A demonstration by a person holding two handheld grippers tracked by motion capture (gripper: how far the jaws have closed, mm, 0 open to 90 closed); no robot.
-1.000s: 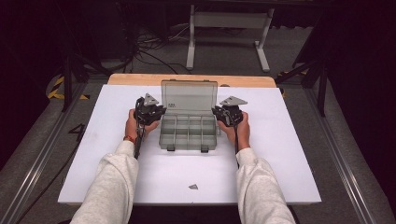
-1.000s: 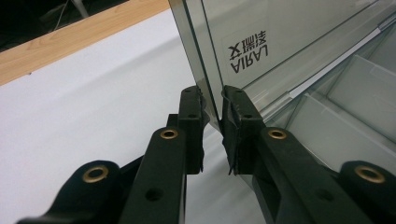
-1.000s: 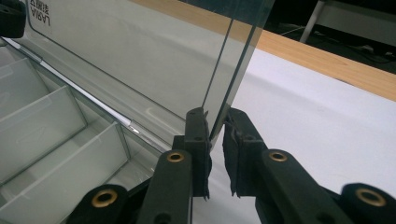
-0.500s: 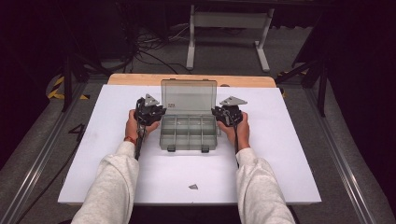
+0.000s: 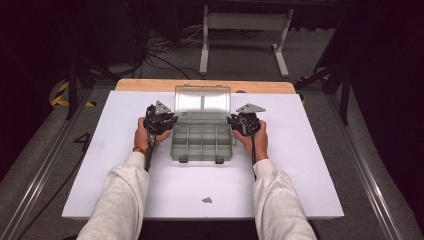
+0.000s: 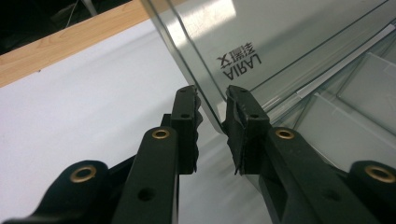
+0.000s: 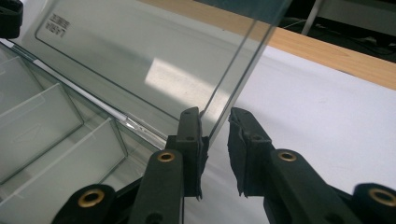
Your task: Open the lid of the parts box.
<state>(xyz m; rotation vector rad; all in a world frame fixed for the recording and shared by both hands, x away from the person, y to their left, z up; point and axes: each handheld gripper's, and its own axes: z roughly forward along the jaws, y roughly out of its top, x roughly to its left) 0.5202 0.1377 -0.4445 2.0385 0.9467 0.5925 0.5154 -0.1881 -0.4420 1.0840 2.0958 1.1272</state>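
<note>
The clear plastic box (image 5: 202,142) sits in the middle of the white surface (image 5: 300,165), right between the two hand-held grippers. Its lid (image 5: 202,98) stands up at the back, and its little compartments look empty.

The left hand-held gripper (image 6: 212,100) has the lid's side edge in the gap between its jaws. The jaws are only a little way apart and have just been opening; the pads sit close to the lid but do not squeeze it. The right hand-held gripper (image 7: 215,119) does the same at the lid's other side edge: a small gap, just been opening. One pad sits right by the edge and the other is a bit off it.

A small dark three-cornered piece (image 5: 207,200) lies on the surface, well behind the grippers, near the person's sleeves (image 5: 120,200).

A wooden strip (image 5: 150,85) runs along the far edge of the surface, past the lid. Beyond it are a grey floor (image 5: 310,55), cables (image 5: 160,50) and a pale metal stand (image 5: 240,30). The room is dark.

There is lots of bare white room on the outer side of each gripper.
</note>
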